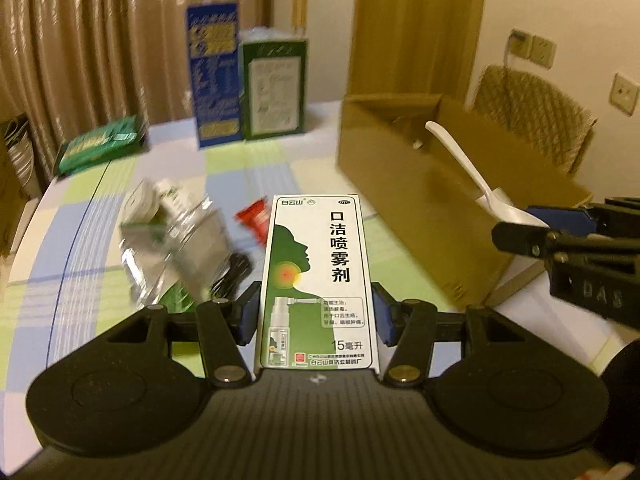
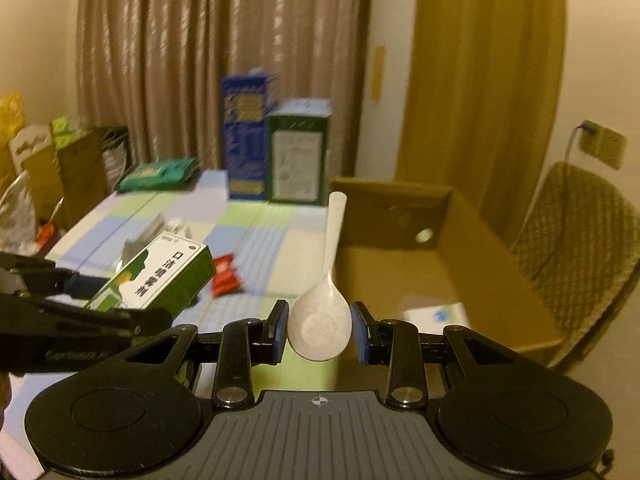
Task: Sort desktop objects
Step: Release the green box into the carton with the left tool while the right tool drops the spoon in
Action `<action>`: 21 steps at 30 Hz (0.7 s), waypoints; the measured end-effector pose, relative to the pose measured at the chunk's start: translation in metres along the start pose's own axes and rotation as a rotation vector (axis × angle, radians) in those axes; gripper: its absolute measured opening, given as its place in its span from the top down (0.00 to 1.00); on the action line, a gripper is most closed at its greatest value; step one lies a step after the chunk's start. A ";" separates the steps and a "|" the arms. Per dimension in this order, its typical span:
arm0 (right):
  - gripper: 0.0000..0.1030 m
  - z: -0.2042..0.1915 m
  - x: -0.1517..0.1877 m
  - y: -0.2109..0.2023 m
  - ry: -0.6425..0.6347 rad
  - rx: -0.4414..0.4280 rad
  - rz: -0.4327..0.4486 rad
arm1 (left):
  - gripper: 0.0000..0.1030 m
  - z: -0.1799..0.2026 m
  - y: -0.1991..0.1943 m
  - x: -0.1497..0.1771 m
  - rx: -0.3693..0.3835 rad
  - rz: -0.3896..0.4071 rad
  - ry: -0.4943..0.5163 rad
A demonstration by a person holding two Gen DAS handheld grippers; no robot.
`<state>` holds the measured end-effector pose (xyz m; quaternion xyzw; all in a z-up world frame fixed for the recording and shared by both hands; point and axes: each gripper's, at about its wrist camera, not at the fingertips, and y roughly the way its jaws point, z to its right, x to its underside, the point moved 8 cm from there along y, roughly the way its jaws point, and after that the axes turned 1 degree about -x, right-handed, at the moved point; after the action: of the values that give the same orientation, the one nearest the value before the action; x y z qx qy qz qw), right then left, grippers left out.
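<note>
The bench (image 1: pixel 248 160), under a checked blue, green and cream cloth, carries everything here; the largest thing on it is the open cardboard box (image 1: pixel 416 200), lying to the right of both grippers with its mouth facing up, a small white packet on its floor in the right wrist view; behind stand a tall blue carton (image 1: pixel 214 76) and a green carton (image 1: pixel 274 88), side by side and upright; a flat green packet (image 1: pixel 100 144) lies at the far left edge; nearer, a crumpled foil bag (image 1: pixel 176 244) and a small red sachet (image 1: pixel 256 218) remain loose on the cloth.

The left gripper (image 1: pixel 316 316) has its jaws clenched on the sides of a mouth-spray box (image 1: pixel 316 276), white and green, whose long axis runs straight forward along the fingers, clear of the cloth; the right gripper (image 2: pixel 320 332) has its jaws grasping a white spoon (image 2: pixel 322 316) by the bowl, handle pointing up and away, towards the box's near left corner.

What the coming move seems to turn on: the cardboard box lies ahead and to the right of both loads; the right gripper is the nearer, its spoon at the box's near wall, so it would likely drop in first; the left must cross rightward past it, and the two could collide.
</note>
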<state>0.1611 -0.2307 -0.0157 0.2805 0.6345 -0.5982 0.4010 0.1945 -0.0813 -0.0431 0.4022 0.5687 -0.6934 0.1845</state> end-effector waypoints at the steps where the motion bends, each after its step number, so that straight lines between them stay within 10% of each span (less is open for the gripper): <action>1: 0.71 0.008 -0.004 -0.002 0.007 0.009 0.005 | 0.51 0.008 -0.002 -0.006 0.010 0.010 0.004; 21: 0.71 0.122 -0.005 0.008 0.087 0.083 -0.050 | 0.51 0.133 0.035 -0.075 0.167 -0.003 0.020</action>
<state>0.1911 -0.3496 -0.0112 0.3067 0.6330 -0.6211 0.3458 0.2190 -0.2312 -0.0040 0.4219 0.5115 -0.7347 0.1436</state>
